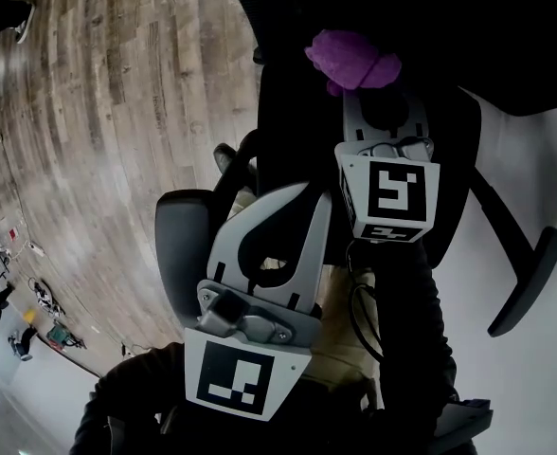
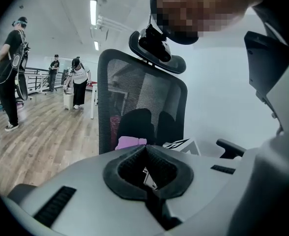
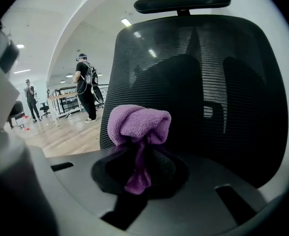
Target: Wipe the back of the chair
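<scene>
The black mesh chair back fills the right gripper view, its headrest on top. My right gripper is shut on a bunched purple cloth, held just short of the mesh; I cannot tell if it touches. From above, the purple cloth sticks out past the right gripper against the dark chair. My left gripper is lower and to the left, shut and empty. In its own view the left gripper faces the chair back, the purple cloth just beyond its tips.
The chair's armrests flank the grippers. Wooden floor spreads to the left and a white wall stands behind the chair. Several people stand far off, and one more person shows in the right gripper view.
</scene>
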{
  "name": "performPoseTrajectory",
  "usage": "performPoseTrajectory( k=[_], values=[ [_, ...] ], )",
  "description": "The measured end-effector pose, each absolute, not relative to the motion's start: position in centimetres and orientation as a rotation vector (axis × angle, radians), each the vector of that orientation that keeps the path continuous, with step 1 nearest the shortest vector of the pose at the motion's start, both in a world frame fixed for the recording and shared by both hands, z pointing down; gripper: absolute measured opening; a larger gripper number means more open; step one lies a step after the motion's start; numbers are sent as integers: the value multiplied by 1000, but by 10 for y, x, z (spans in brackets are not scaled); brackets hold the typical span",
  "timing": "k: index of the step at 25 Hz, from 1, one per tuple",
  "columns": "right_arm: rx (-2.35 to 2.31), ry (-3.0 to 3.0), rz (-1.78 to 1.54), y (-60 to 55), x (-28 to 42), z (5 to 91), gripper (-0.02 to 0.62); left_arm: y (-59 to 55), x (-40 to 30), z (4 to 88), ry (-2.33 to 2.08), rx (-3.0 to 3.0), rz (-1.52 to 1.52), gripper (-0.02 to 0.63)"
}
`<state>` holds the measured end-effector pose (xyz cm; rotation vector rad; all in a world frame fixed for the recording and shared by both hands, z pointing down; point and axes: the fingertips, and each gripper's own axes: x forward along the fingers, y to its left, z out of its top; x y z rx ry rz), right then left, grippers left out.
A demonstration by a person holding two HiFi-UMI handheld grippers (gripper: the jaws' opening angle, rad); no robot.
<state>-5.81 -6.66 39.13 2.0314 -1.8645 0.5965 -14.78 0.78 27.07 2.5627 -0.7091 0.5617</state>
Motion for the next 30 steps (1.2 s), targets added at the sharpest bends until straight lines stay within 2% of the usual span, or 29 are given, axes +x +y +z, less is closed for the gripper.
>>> performPoseTrajectory(
  k=[16,30],
  values=[
    [1947,-2006,587,-94,-122,385,55,6,-180,256,-723,2523,535,9],
    [1937,-2061,589,-105,-138,390,55,-3,-186,253,-715,2517,519,9]
  ],
)
